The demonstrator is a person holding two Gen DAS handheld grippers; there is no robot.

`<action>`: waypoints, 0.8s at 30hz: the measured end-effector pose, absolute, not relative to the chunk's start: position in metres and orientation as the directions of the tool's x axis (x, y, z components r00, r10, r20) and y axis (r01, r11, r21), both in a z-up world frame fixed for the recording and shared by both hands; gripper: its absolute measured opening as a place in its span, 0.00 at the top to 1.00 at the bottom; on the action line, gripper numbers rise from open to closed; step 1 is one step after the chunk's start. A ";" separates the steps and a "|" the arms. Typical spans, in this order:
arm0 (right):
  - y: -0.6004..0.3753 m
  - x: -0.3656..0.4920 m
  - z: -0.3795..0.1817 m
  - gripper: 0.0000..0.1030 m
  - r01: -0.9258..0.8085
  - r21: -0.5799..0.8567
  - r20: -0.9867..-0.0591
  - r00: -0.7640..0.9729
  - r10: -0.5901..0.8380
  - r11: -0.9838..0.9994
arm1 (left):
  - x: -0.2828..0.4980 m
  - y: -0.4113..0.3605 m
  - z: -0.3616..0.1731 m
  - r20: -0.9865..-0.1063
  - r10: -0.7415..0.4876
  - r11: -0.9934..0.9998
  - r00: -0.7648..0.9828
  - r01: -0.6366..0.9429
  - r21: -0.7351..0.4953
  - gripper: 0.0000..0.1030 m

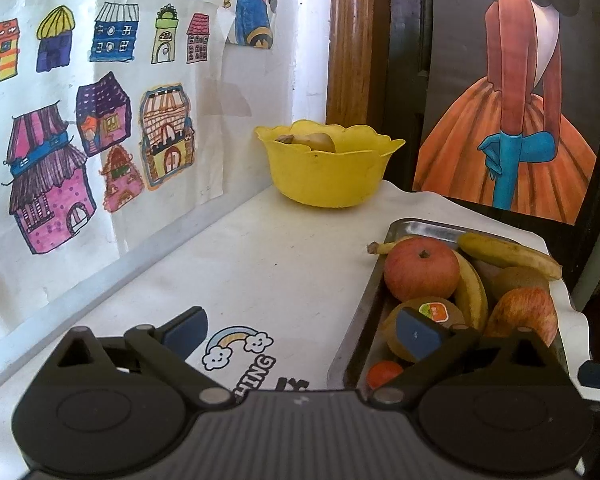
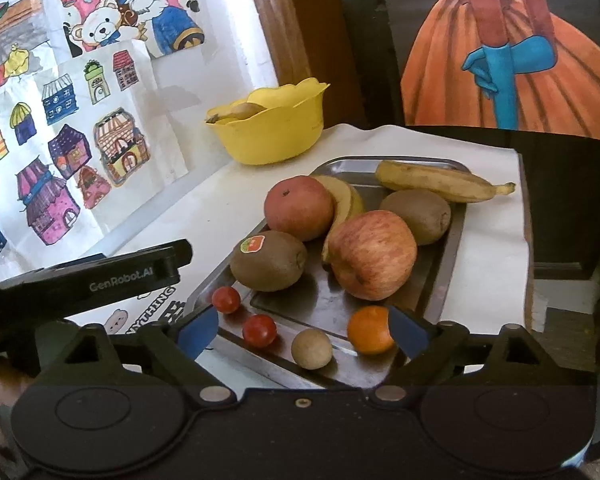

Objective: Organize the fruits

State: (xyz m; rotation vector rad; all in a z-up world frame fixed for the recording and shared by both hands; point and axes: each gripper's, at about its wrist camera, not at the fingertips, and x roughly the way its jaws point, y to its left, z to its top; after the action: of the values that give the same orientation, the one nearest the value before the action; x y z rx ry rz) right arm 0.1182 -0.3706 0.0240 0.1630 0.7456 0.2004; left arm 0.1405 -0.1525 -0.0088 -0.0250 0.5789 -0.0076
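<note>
Yellow bowl (image 1: 328,172) rim hides its fruit; tray (image 2: 440,264) partly cut off.

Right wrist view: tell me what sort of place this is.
Probably a home, perhaps a child's corner: hand-coloured house drawings taped to the wall, a yellow bowl and a metal tray of fruit on a cloth-covered table.

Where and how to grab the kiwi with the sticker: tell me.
Grip the kiwi across its short middle, coming from above. It lies on its side at the tray's left edge, long axis level, top clear; the apple crowds its right end. The open right gripper is nearest.
</note>
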 end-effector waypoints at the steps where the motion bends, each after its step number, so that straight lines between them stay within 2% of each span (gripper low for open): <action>1: -0.370 0.116 0.025 0.09 -0.113 0.211 -0.654 0.722 0.226 0.971 | 0.139 -0.151 -0.009 -0.548 -0.017 1.000 0.836 0.002 -0.028 0.01; 15: -0.350 0.075 0.034 0.02 0.038 0.191 -0.632 0.770 0.093 0.981 | 0.110 -0.121 -0.004 -0.544 -0.083 0.997 0.835 0.071 -0.043 0.01; 24: -0.332 0.035 0.050 0.01 0.119 0.172 -0.607 0.794 0.010 0.978 | 0.084 -0.102 0.006 -0.523 -0.147 0.989 0.840 0.135 -0.061 0.01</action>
State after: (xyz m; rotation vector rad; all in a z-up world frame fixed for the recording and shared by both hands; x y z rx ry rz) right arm 0.0349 -0.3319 0.0499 0.2057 0.6514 -0.0587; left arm 0.0836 -0.1019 0.0063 -0.0218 0.5543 -0.1489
